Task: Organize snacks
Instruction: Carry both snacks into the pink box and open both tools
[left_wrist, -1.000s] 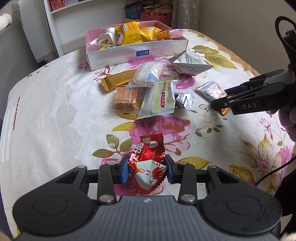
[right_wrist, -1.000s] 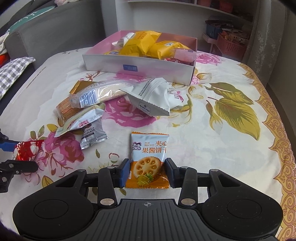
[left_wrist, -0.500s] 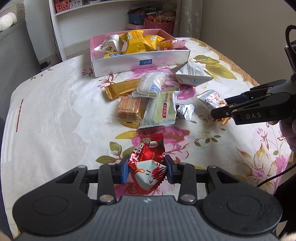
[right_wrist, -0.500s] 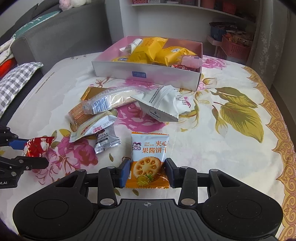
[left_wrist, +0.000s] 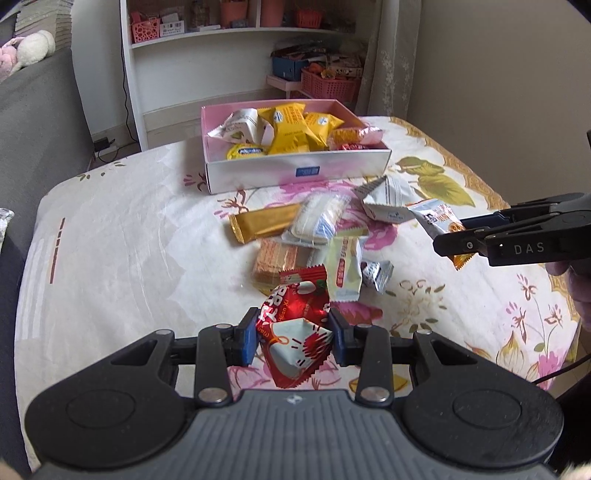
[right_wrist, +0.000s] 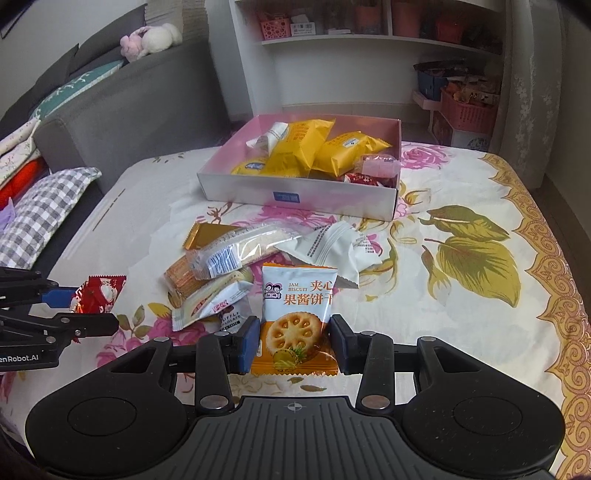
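Observation:
My left gripper (left_wrist: 293, 341) is shut on a red and white snack packet (left_wrist: 295, 332) and holds it above the table; the packet also shows in the right wrist view (right_wrist: 99, 293). My right gripper (right_wrist: 293, 345) is shut on an orange and white jam biscuit packet (right_wrist: 297, 321), also lifted; it shows at the right of the left wrist view (left_wrist: 437, 225). A pink-lined white box (left_wrist: 299, 173) with yellow packets (left_wrist: 290, 127) stands at the far side (right_wrist: 295, 194). Loose snacks lie between: a gold bar (left_wrist: 262, 223), a clear cracker pack (left_wrist: 317, 221), a white pouch (left_wrist: 386, 197).
A flowered cloth (right_wrist: 461, 258) covers the table. A grey sofa (right_wrist: 110, 110) with cushions stands left. White shelves (left_wrist: 236, 55) and pink baskets (left_wrist: 328, 85) stand behind the table. A wafer pack (left_wrist: 275, 260) and small silver packet (left_wrist: 376, 275) lie in the pile.
Both grippers have risen and pulled back from the table, each carrying its packet upward. The box and loose snacks have not moved.

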